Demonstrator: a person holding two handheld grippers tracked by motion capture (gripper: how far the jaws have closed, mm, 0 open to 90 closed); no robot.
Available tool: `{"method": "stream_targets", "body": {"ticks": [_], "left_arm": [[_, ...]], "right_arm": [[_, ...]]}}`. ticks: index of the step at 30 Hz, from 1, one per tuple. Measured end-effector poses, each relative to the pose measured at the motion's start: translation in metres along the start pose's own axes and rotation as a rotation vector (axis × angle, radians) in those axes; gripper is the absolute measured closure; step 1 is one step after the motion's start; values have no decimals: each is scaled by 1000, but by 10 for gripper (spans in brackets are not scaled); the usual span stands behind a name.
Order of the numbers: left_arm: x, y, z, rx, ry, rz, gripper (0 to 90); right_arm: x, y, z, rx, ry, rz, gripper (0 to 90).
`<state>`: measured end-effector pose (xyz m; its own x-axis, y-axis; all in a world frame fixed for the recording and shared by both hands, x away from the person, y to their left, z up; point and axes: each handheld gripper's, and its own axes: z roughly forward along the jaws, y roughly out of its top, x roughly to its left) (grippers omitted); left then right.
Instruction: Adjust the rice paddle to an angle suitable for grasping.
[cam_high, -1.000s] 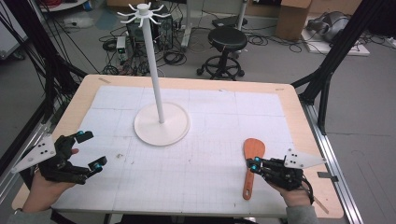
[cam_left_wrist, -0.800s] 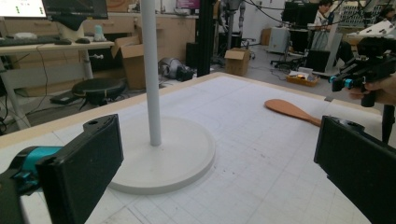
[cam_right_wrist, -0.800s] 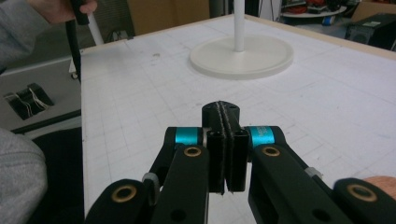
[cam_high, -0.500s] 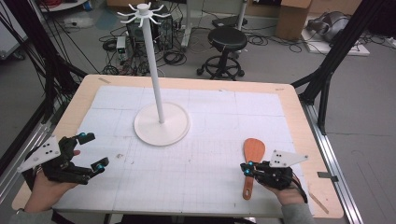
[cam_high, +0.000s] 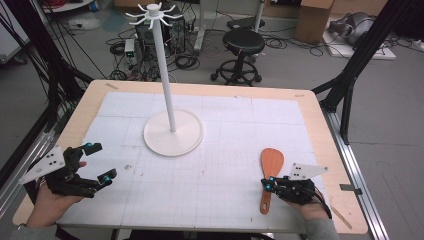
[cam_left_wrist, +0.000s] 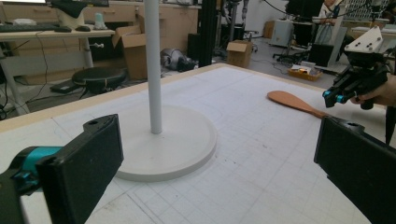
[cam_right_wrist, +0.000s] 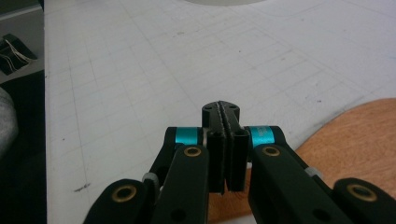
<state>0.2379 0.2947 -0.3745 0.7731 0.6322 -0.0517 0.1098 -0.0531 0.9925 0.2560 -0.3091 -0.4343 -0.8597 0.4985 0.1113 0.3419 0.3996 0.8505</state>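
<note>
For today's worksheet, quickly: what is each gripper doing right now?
Left gripper: open, holding nothing.
Right gripper: closed above the wooden spatula, gripping nothing.

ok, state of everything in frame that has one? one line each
left gripper: jaws wide open, nothing between them, above the mat.
right gripper: jaws shut with nothing between them, over the spatula handle.
wooden spatula: lying flat on the mat, blade pointing away from the person.
white hook stand: upright on its round base, hooks bare.
</note>
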Motion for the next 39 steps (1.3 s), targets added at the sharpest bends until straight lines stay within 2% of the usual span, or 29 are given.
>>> {"method": "stream_targets", "body": {"ticks": [9, 15, 23, 27, 39], "left_arm": [[1, -3, 0, 11, 2, -9, 18], [2, -3, -1, 14, 1, -16, 18], [2, -2, -1, 15, -3, -18, 18], [2, -3, 0, 17, -3, -19, 18], [4, -4, -2, 20, 0, -22, 18]], "right_arm": [[-4, -10, -5, 7, -8, 8, 897], [-3, -17, -11, 25, 17, -2, 897], [-6, -22, -15, 46, 1, 3, 897], [-7, -24, -16, 41, 4, 25, 897], [-6, -24, -14, 115, -18, 2, 898]]}}
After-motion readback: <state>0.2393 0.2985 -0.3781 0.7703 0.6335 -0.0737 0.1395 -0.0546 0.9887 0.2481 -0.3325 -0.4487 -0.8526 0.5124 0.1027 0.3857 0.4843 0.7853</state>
